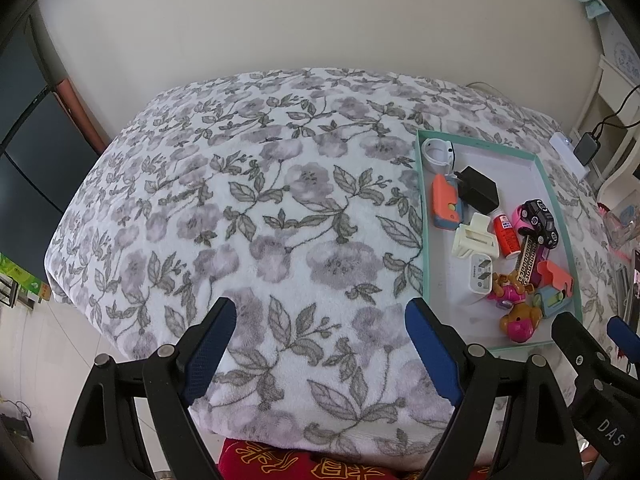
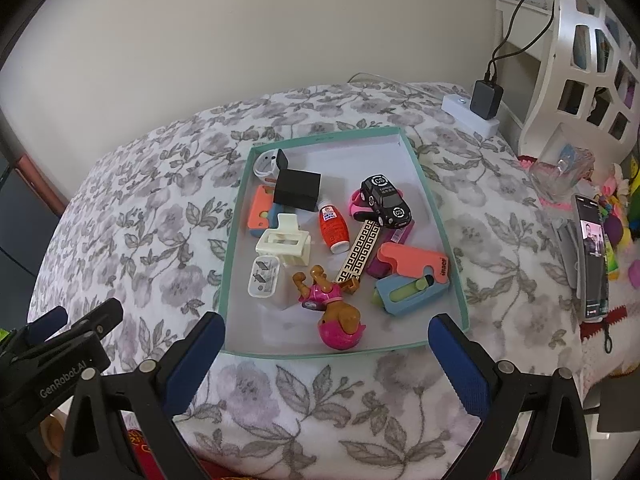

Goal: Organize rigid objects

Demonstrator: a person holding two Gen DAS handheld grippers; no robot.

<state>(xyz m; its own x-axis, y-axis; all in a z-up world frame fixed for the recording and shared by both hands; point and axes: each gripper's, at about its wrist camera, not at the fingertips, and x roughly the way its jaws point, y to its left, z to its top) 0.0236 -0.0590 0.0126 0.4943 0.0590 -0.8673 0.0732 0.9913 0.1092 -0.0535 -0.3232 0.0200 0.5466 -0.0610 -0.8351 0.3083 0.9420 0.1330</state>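
Observation:
A shallow teal-rimmed tray (image 2: 451, 264) lies on a floral blanket and holds several small objects: a black toy car (image 2: 386, 201), a red bottle (image 2: 333, 229), a cream hair clip (image 2: 283, 243), a black charger (image 2: 298, 189), a white plug (image 2: 262, 282), a pink and brown toy dog (image 2: 334, 312) and coral-and-blue cases (image 2: 412, 276). My right gripper (image 2: 326, 344) stands open just in front of the tray's near rim, holding nothing. My left gripper (image 1: 322, 330) is open over bare blanket, left of the tray (image 1: 421, 216).
The floral blanket (image 1: 248, 216) covers a raised surface with a wall behind. A white power strip with a black adapter (image 2: 485, 100) sits behind the tray. A phone (image 2: 592, 256), a glass jar (image 2: 560, 172) and a white shelf (image 2: 576, 60) crowd the right side.

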